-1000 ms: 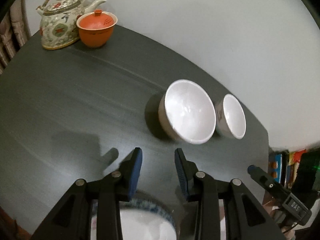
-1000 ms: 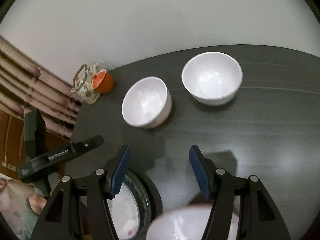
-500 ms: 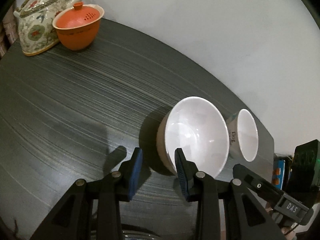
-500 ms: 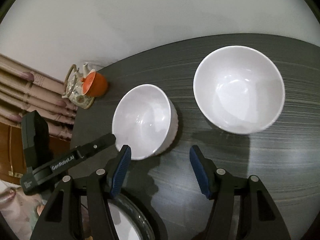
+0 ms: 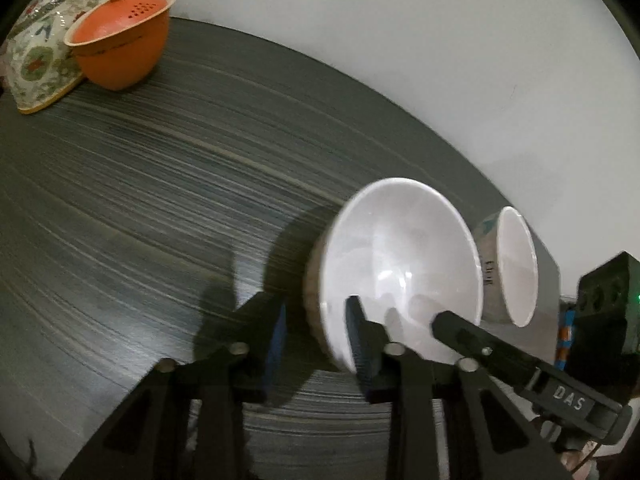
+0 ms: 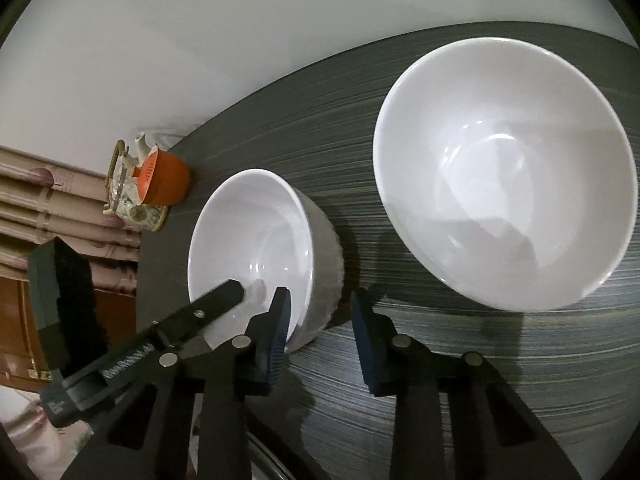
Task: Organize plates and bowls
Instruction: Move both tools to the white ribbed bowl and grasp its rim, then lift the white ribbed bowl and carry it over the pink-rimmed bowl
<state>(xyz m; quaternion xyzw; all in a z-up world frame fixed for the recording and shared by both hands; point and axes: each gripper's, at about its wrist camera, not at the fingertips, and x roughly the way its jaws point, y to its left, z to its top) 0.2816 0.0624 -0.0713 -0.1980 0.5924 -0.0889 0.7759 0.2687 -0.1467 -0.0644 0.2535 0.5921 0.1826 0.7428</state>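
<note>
Dark grey wood-grain table carries two white ceramic bowls: the ribbed white bowl and, well apart, the larger smooth white bowl. Left gripper and right gripper both straddle the ribbed bowl's near rim, jaws closing, pads not yet pressing. Floral ceramic teapot and orange lidded cup touch at the far edge. Lettering "DAS" shows on the neighbouring tool.

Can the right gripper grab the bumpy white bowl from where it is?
Probably yes. The right gripper straddles the near rim of the bumpy bowl, one finger inside and one outside, jaws closing, and nothing seems to block it.
</note>
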